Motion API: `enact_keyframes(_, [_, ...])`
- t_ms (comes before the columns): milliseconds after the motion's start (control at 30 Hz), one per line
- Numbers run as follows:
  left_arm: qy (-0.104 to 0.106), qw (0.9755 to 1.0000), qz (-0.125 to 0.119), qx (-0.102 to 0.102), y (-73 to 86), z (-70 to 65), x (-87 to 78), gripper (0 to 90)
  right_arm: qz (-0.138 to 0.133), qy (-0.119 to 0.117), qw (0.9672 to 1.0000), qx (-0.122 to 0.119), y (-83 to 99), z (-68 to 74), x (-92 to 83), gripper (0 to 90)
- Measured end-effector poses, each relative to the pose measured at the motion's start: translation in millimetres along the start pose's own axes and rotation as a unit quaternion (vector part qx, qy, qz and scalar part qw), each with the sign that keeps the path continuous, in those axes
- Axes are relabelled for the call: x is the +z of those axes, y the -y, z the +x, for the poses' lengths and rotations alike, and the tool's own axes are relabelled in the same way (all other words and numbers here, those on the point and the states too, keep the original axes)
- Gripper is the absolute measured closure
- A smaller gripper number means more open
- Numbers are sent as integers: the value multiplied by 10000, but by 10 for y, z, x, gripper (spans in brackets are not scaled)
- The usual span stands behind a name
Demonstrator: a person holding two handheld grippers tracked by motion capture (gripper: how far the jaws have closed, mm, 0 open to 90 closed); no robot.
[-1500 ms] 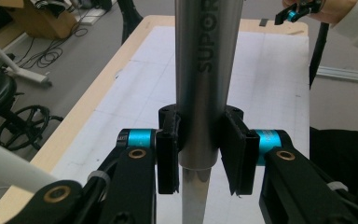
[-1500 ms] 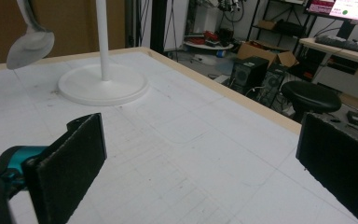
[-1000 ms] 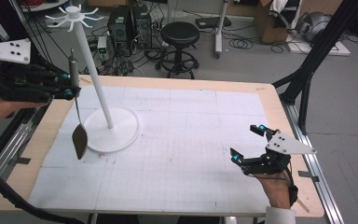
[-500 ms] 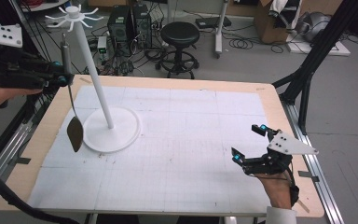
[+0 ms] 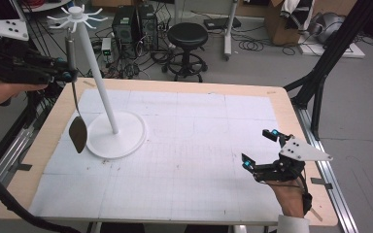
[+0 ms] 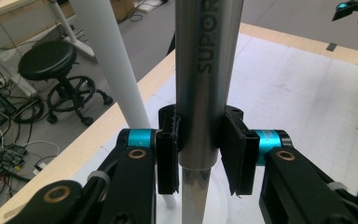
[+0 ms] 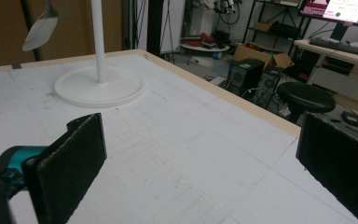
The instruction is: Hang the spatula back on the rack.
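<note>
left gripper [image 5: 68, 75] upper left of high view, jaws clamped on spatula [image 5: 76, 109] handle, blade hanging beside white rack [image 5: 108, 104] pole, right gripper [image 5: 258, 153] lower right, jaws wide apart, nothing between

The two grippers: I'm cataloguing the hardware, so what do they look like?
Both are black linkage frames with teal collars. The left gripper has brass-coloured pivot pins and ribbed black pads, and a thick black cable trails from it. The right gripper carries a grey three-cornered plate with dark dots; a black wrist strap and white cuff show behind it.
</note>
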State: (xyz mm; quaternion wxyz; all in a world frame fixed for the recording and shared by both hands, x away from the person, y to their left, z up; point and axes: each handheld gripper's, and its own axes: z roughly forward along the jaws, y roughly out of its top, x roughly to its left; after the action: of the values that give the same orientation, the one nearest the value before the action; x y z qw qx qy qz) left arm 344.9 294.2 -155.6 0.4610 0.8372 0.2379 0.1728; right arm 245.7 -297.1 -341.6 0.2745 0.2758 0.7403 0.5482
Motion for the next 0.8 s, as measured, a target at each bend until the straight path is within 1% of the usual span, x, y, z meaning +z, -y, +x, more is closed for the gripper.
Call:
enact_keyframes(67, [-63,10000,50,7,-7,9,8,690,-13,9,10000,-6,1,-4,-2,8])
enact_keyframes(100, [-90,9999,60,-30,-7,17,15,690,-24,8,10000,-6,1,-5,-3,8])
enact_keyframes(267, [-112,9999,82,-43,-9,23,18,690,-23,3,10000,-2,0,-5,-4,8])
enact_keyframes(367, [-182,9998,89,-81,-11,35,19,690,2,-5,10000,9,3,-1,1,9])
enact_keyframes(400, [-215,9996,93,-124,-12,39,23,690,-8,-10,10000,7,2,-1,0,8])
enact_keyframes(733, [-269,9995,113,-114,-17,42,51,690,11,-6,10000,11,6,-3,1,8])
enact_keyframes(800, [-308,9993,156,-116,-16,43,64,690,12,-11,10000,8,6,-2,2,8])
